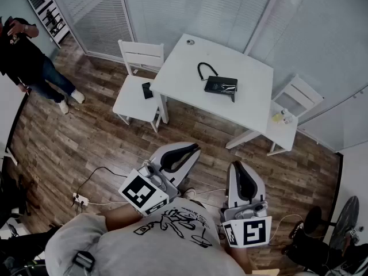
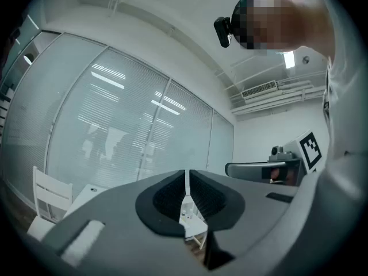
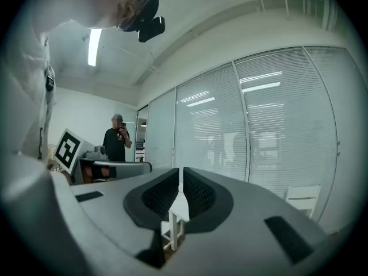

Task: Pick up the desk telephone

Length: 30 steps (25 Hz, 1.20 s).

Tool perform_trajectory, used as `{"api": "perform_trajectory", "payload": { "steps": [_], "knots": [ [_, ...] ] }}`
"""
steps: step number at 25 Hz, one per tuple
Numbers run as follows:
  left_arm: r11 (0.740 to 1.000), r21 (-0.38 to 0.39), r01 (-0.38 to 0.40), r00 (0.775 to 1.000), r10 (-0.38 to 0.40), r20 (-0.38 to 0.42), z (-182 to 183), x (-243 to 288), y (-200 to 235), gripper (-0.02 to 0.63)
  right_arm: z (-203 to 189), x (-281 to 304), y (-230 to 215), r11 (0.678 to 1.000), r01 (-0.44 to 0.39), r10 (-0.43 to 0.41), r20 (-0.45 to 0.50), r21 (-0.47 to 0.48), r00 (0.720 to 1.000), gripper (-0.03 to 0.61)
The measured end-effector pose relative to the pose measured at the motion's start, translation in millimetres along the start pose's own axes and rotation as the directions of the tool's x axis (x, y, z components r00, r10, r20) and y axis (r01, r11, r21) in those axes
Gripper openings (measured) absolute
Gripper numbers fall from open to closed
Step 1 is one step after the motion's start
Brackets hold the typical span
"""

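The black desk telephone (image 1: pixel 220 87) lies on the white table (image 1: pixel 253 96), and its cord loops off to the left of it. Both grippers hover over the wooden floor close to my body, well short of the table. My left gripper (image 1: pixel 194 148) is shut with nothing in it, and its own view shows the pads (image 2: pixel 172 197) pressed together. My right gripper (image 1: pixel 237 165) is shut and empty too, with its pads (image 3: pixel 198 191) meeting. In neither gripper view does the telephone show; only a strip of table appears under the jaws.
A white chair (image 1: pixel 138 91) left of the table has a small black object (image 1: pixel 147 89) on its seat. A second white chair (image 1: pixel 287 111) at the right carries small bottles. A person (image 1: pixel 23 56) stands at the far left. A power strip (image 1: pixel 79 199) and cables lie on the floor.
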<state>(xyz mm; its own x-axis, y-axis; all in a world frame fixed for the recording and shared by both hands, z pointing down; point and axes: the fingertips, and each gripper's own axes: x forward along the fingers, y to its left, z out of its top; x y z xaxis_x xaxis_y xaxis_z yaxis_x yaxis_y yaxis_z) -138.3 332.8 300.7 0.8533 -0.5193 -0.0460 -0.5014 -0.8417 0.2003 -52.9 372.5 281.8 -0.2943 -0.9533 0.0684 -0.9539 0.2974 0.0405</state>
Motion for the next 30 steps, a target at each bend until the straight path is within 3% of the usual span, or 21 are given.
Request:
{"api": "perform_trajectory", "payload": {
  "steps": [14,30],
  "knots": [
    [1.000,-0.008,0.007,1.000,-0.007,0.001,2.1,-2.7,9.6,0.025,5.8,8.2,3.8,1.000,0.017,-0.017,0.016,0.002,1.000,0.021],
    [0.999,-0.031,-0.021,1.000,0.020,-0.017,-4.3,-12.2,61.9,0.025,-8.1,56.9,20.0,1.000,0.011,-0.011,-0.020,0.013,1.000,0.021]
  ]
}}
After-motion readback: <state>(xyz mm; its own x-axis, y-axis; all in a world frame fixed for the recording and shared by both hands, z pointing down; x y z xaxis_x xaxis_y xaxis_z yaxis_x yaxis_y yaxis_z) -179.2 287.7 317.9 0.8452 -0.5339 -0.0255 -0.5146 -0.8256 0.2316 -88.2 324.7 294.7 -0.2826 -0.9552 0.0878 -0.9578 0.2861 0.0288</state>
